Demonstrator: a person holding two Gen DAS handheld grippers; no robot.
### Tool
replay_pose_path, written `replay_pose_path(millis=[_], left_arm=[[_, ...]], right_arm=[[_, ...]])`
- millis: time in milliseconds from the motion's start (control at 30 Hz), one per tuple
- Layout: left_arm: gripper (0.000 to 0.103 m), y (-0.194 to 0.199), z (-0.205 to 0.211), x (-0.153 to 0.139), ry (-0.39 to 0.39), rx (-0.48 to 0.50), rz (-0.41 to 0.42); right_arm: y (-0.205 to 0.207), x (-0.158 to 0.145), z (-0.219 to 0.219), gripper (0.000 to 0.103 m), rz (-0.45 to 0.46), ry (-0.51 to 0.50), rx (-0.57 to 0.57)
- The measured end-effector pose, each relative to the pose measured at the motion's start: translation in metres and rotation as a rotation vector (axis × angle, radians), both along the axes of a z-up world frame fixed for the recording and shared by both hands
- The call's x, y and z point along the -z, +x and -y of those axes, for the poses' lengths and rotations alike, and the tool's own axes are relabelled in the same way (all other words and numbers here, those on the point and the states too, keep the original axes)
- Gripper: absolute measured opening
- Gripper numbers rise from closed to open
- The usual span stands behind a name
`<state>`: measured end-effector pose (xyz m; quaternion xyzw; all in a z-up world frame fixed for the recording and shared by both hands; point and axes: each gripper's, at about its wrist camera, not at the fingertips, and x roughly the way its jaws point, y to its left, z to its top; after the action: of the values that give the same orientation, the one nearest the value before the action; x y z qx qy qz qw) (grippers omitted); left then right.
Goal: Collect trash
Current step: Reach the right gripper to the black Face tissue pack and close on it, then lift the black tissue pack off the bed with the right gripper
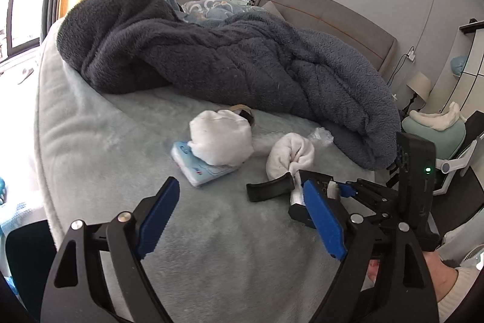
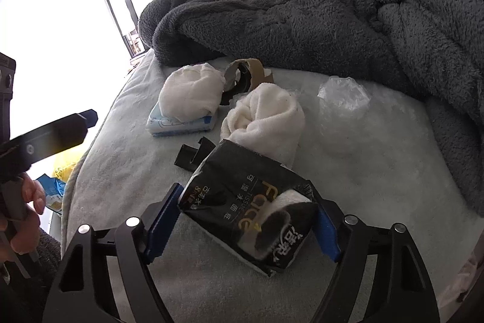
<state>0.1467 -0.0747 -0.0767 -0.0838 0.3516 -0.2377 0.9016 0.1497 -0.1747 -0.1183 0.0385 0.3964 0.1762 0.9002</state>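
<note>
My right gripper (image 2: 245,220) is shut on a black tissue pack (image 2: 251,211) with gold lettering, just above the pale bed cover. In the left wrist view the same gripper (image 1: 298,189) shows at the right with the pack between its fingers. My left gripper (image 1: 242,217) is open and empty over the bed cover. On the bed lie a blue-white tissue packet (image 1: 199,168) (image 2: 178,124), two white rolled cloths (image 1: 220,138) (image 2: 266,114), a brown cardboard tape core (image 2: 245,74) and crumpled clear plastic (image 2: 345,96) (image 1: 320,135).
A dark grey fleece blanket (image 1: 211,50) (image 2: 332,11) is heaped across the back of the bed. A headboard (image 1: 326,11), a lamp (image 1: 419,85) and a chair (image 1: 435,129) stand at the right. Bright window at the left. Blue and yellow bags (image 2: 57,180) lie on the floor.
</note>
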Motion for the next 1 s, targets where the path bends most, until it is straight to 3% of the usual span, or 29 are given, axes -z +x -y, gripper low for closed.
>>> replay_pose_path(millis=[567, 800, 1000], left_arm=[[0.071, 0.014, 0.05, 0.03, 0.014, 0.033, -0.092], [0.068, 0.032, 0.047, 0.049, -0.073, -0.011, -0.186], [0.057, 0.038, 0.046, 0.054, -0.123, -0.035, -0.213]], right_arm=[[-0.024, -0.028, 0.066, 0.079, 0.064, 0.152, 0.103], [-0.034, -0.04, 0.078, 0.079, 0.094, 0.174, 0.106], [-0.035, -0.047, 0.081, 0.079, 0.104, 0.189, 0.108]])
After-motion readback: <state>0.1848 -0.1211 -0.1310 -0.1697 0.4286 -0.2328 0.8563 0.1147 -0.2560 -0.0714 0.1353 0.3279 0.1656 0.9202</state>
